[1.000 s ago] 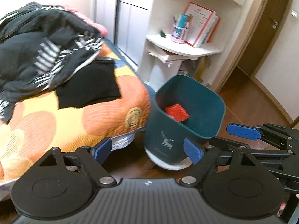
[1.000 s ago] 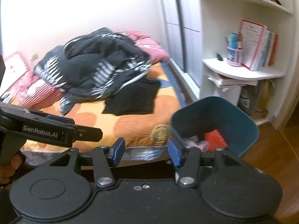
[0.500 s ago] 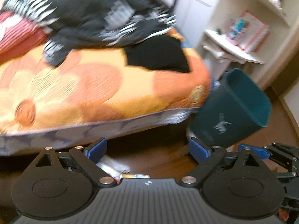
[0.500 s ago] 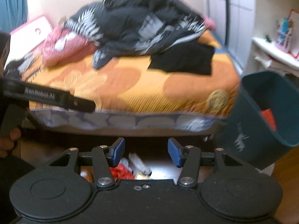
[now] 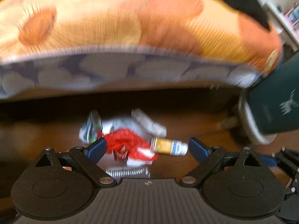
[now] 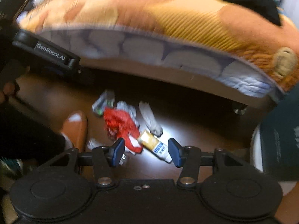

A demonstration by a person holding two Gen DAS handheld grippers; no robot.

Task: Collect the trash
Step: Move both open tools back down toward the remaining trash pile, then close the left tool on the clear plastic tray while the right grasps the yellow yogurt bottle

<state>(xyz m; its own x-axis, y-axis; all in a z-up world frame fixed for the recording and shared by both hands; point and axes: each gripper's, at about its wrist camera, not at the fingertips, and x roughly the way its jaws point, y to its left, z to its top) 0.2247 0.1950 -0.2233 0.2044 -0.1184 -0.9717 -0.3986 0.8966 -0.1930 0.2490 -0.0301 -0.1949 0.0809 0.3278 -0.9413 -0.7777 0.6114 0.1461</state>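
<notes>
"GenRobot.AI" stands in white letters on the black body of the left gripper (image 6: 50, 53). The dark green bin (image 5: 276, 100) and the small bottle (image 6: 156, 145) carry print too blurred to read.

Both wrist views look down and forward from low over the floor (image 5: 186, 166), toward the bed (image 5: 130, 37) edge filling the upper frame. Both share the trash pile (image 5: 129, 145) at centre and the bin (image 5: 276, 100) at right.
</notes>
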